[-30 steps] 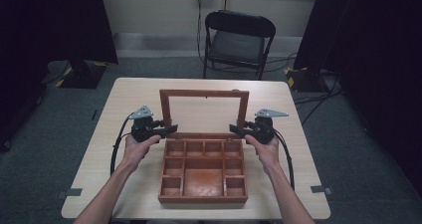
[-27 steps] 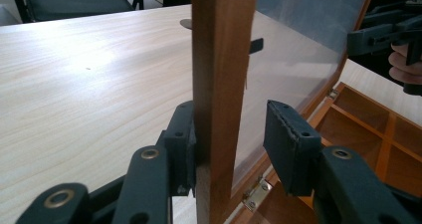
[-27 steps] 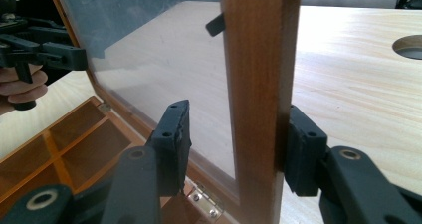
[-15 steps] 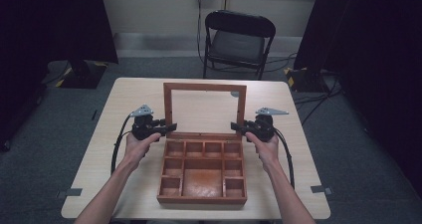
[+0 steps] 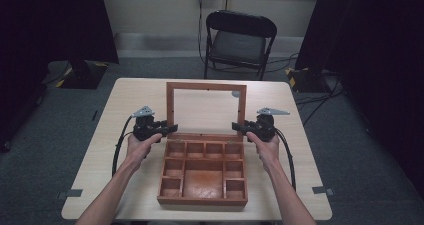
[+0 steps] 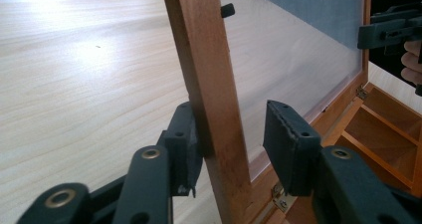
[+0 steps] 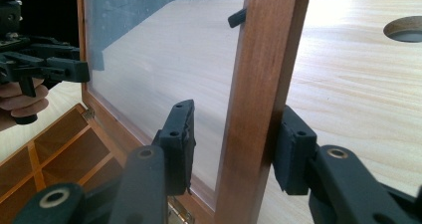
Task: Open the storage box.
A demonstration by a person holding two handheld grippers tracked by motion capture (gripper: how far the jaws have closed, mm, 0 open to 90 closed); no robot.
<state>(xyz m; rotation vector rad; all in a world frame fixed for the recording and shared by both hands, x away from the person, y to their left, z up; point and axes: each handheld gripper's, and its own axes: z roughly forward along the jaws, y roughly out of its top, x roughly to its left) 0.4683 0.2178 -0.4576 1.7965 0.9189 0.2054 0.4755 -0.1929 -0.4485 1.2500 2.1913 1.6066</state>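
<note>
The desk (image 5: 135,92) has a pale wood-grain top, smooth, with a soft sheen where light falls on it. The compartment box (image 5: 204,171) is reddish-brown wood with a satin finish; its lid frame (image 6: 209,94) shows fine straight grain and holds a clear, slightly hazy pane (image 7: 164,64). Small metal hinges (image 6: 281,200) shine at the lid's base. The left tool (image 6: 234,144) and right tool (image 7: 234,149) are matt black plastic with brass-coloured rivets, and their pads (image 6: 281,134) look rubbery. The floor (image 5: 45,135) is grey carpet, rough and dull.
</note>
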